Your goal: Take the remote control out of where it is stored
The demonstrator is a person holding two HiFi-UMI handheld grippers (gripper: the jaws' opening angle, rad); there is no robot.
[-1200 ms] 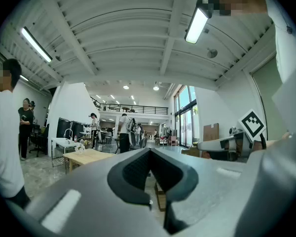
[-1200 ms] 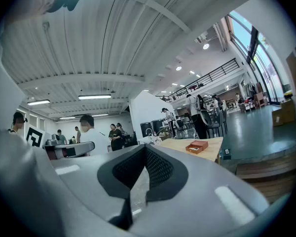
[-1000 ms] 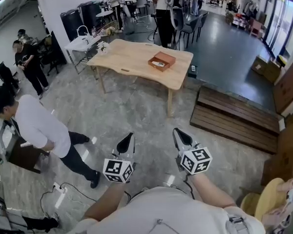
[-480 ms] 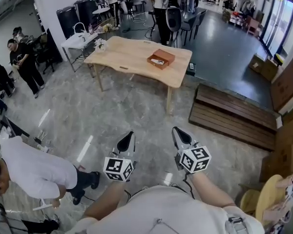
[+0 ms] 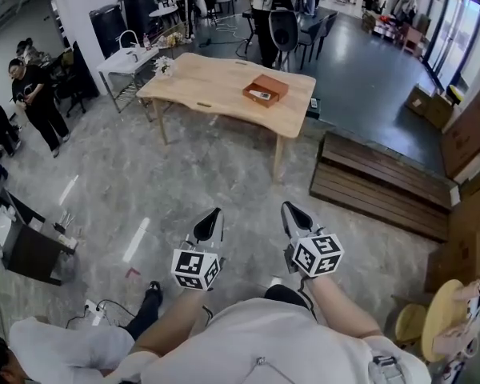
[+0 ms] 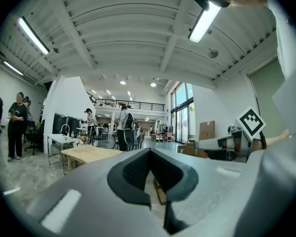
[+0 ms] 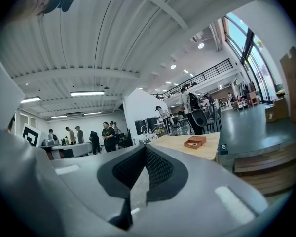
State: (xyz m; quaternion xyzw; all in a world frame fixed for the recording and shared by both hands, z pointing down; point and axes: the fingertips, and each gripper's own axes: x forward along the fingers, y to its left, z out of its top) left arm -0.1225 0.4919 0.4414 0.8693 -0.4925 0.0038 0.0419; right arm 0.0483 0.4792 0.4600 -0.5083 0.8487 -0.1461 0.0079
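Observation:
A brown wooden box (image 5: pixel 266 91) lies open on the far side of a light wooden table (image 5: pixel 208 90), with a pale object inside it; I cannot make out the remote. The right gripper view shows the box (image 7: pixel 195 142) well ahead on the table (image 7: pixel 182 143). My left gripper (image 5: pixel 214 215) and right gripper (image 5: pixel 291 209) are held side by side over the grey floor, far short of the table. Both are shut with nothing between their jaws. In the left gripper view the table (image 6: pixel 86 153) stands to the left of the shut jaws.
A low dark wooden platform (image 5: pixel 376 186) lies right of the table. People stand at the left wall (image 5: pixel 28 86) and behind the table (image 5: pixel 268 6). A person in white (image 5: pixel 56 350) crouches at the bottom left by a black chair (image 5: pixel 32 250) and floor cables (image 5: pixel 96 310). Cardboard boxes (image 5: pixel 436 106) sit at the right.
The person in white has moved from the left side down to the bottom left corner. The table sits slightly lower in the head view. Both grippers keep their pose.

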